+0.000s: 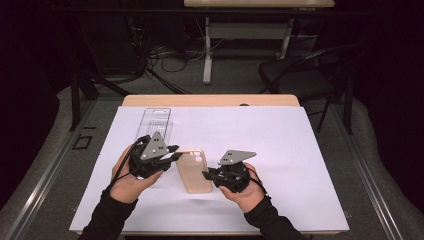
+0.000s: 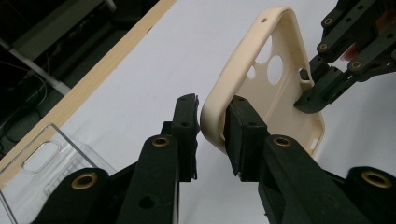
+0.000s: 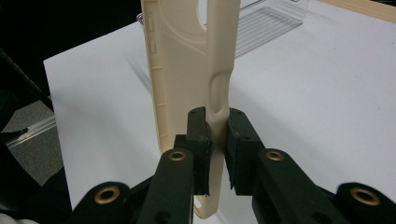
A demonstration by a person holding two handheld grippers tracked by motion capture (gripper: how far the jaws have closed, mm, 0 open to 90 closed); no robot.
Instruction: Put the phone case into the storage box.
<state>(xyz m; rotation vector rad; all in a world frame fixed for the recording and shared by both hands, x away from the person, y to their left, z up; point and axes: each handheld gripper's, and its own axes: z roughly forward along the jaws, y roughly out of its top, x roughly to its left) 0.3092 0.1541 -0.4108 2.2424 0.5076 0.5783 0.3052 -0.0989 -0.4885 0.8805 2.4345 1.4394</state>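
Note:
A beige phone case (image 1: 192, 172) hangs just above the white sheet (image 1: 280, 150), held between both hands. My right gripper (image 1: 206, 175) is shut on its side rim, and in the right gripper view the pads (image 3: 201, 135) pinch the case (image 3: 182, 70) near a slot. My left gripper (image 1: 176, 154) is at the case's top left corner. In the left gripper view that gripper (image 2: 212, 107) has the case's rim (image 2: 212, 126) between its jaws, with a thin gap at the left pad (image 2: 187, 135). The right gripper's tips (image 2: 313, 93) bite the far rim there.
A clear plastic package (image 1: 155, 122) lies on the sheet behind my left hand, near the table's far wooden edge (image 1: 210, 100). A black chair (image 1: 305, 75) and another table's legs stand on the floor beyond. The right half of the sheet is bare.

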